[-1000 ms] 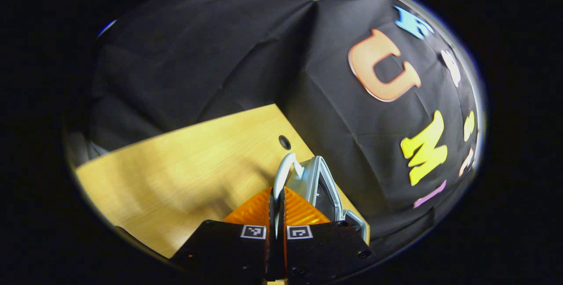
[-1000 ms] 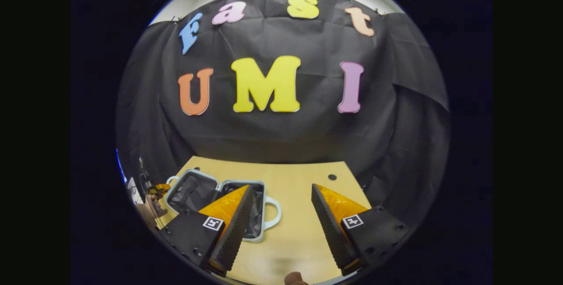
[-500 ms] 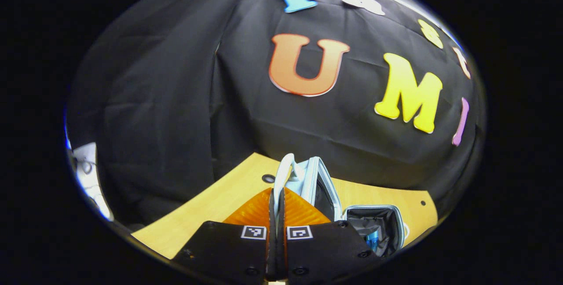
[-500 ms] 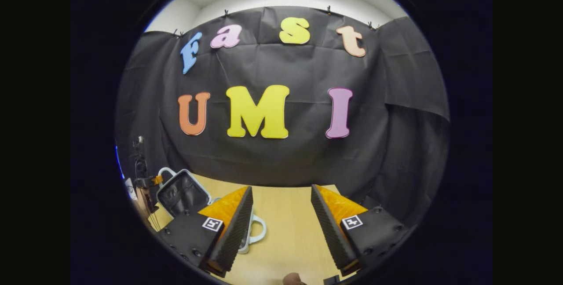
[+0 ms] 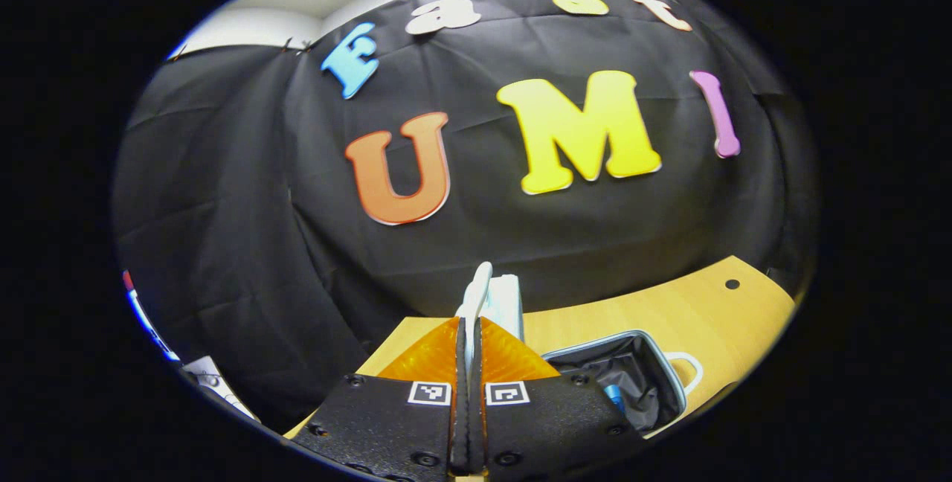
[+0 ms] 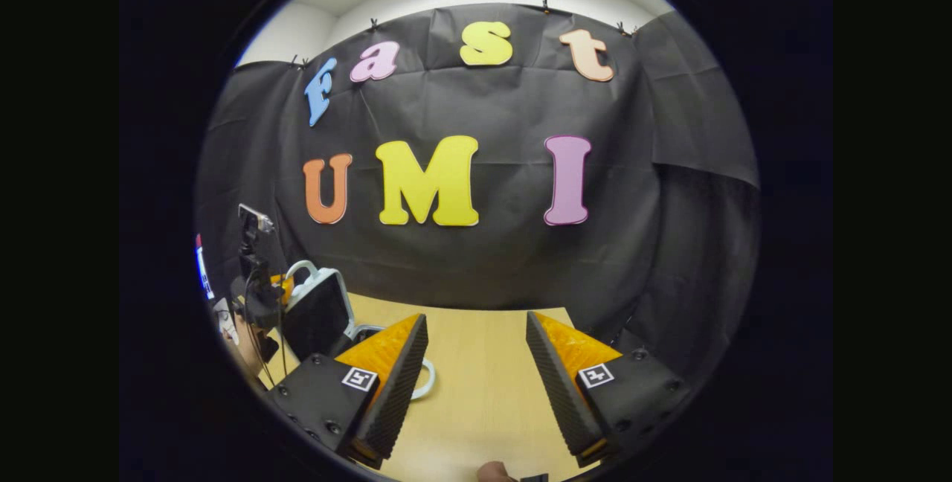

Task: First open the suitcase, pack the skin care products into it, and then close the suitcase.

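Observation:
The small pale blue suitcase stands half open on the wooden table (image 5: 669,311). Its base (image 5: 632,370) lies flat with dark lining, and a blue product (image 5: 613,395) shows inside. My left gripper (image 5: 470,326) is shut on the lid's white handle (image 5: 477,290) and holds the lid (image 5: 507,303) up on edge. In the right gripper view the lid (image 6: 316,315) stands nearly upright at the left, with the left gripper (image 6: 260,296) at its top. My right gripper (image 6: 476,385) hangs open over bare table (image 6: 476,363), holding nothing.
The base's white handle (image 6: 428,381) pokes out behind my right gripper's left finger. The black cloth wall closes off the table's far edge. A small round hole (image 5: 732,284) sits near the table's far corner. A hand (image 6: 242,344) shows at the left edge.
The lid has swung up from lying flat beside the base to nearly upright, carried by my left gripper on its handle. My right gripper has stayed open over the table.

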The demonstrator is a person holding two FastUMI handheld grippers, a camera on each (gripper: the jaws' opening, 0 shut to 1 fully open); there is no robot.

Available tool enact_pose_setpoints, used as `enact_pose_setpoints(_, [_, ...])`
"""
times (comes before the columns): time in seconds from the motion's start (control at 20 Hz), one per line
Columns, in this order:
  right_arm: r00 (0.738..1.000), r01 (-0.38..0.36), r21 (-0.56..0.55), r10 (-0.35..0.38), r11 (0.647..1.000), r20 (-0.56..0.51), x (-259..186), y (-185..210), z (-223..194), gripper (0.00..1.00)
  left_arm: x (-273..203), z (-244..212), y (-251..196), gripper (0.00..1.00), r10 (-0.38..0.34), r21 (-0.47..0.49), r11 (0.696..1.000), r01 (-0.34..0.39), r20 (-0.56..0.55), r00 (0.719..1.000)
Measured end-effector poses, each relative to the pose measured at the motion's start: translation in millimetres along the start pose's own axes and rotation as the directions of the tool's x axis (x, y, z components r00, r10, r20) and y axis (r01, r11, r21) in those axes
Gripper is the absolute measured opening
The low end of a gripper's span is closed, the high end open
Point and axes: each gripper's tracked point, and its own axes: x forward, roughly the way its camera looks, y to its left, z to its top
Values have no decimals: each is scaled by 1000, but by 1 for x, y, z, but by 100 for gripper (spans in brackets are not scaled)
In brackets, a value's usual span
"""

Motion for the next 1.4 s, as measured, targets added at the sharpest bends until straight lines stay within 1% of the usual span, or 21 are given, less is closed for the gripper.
enact_pose_setpoints(0.1, [1000, 4, -11, -4, 1000, -4, 1, -12, -4, 80, -4, 4, -37, 3, -34, 23, 999, 34, 14, 999])
enact_pose_setpoints(0.15, [1000, 4, -13, -4, 1000, -6, 3, -18, -6, 79, -12, 10, -58, 3, -52, 18, 998, 52, 17, 998])
enact_pose_setpoints(0.25, [1000, -4, -14, 4, 1000, -16, 4, -25, -13, 78, -13, 3, -101, 3, -89, 16, 996, 89, 15, 996])
enact_pose_setpoints(0.35, [1000, 0, -32, -1, 999, -23, 5, -35, -19, 80, -14, -9, -139, 4, -124, 38, 992, 124, -2, 992])
enact_pose_setpoints(0.5, [1000, 20, -69, -22, 997, -20, 3, -55, -23, 79, -17, -41, -196, 4, -190, 68, 979, 194, -59, 980])
enact_pose_setpoints(0.6, [999, 47, -92, -48, 995, -6, 2, -67, -24, 79, -19, -65, -221, 4, -214, 94, 970, 223, -100, 972])
enact_pose_setpoints(0.7, [998, 59, -108, -58, 992, 12, -1, -77, -24, 79, -18, -90, -242, 5, -235, 108, 962, 252, -151, 960])
enact_pose_setpoints(0.85, [998, 65, -116, -61, 991, 35, -8, -87, -22, 80, -17, -115, -255, 5, -235, 100, 961, 259, -204, 950])
enact_pose_setpoints(0.95, [997, 71, -131, -66, 989, 44, -11, -92, -21, 79, -15, -123, -264, 7, -243, 100, 957, 271, -231, 942])
enact_pose_setpoints(1.05, [997, 70, -132, -63, 989, 52, -16, -95, -18, 77, -15, -134, -271, 15, -250, 111, 951, 287, -270, 930])
enact_pose_setpoints(1.1, [996, 70, -127, -64, 989, 55, -17, -95, -17, 77, -19, -137, -280, 27, -273, 116, 942, 314, -280, 920])
enact_pose_setpoints(1.15, [997, 68, -125, -61, 990, 55, -17, -94, -16, 78, -21, -137, -284, 32, -290, 117, 936, 333, -282, 914])
enact_pose_setpoints(1.2, [997, 67, -123, -61, 990, 54, -18, -93, -15, 80, -25, -134, -286, 51, -297, 117, 933, 339, -277, 914])
enact_pose_setpoints(1.25, [997, 65, -116, -59, 991, 57, -19, -91, -12, 80, -28, -128, -285, 53, -296, 123, 934, 336, -265, 918])
enact_pose_setpoints(1.3, [996, 63, -110, -57, 992, 64, -21, -88, -7, 80, -30, -118, -281, 63, -295, 121, 936, 331, -246, 923])
enact_pose_setpoints(1.35, [996, 64, -106, -57, 992, 72, -22, -85, -3, 78, -31, -106, -276, 68, -297, 109, 939, 327, -225, 928])
enact_pose_setpoints(1.4, [995, 63, -104, -55, 993, 80, -22, -80, 0, 80, -34, -94, -272, 76, -301, 90, 942, 324, -204, 932])
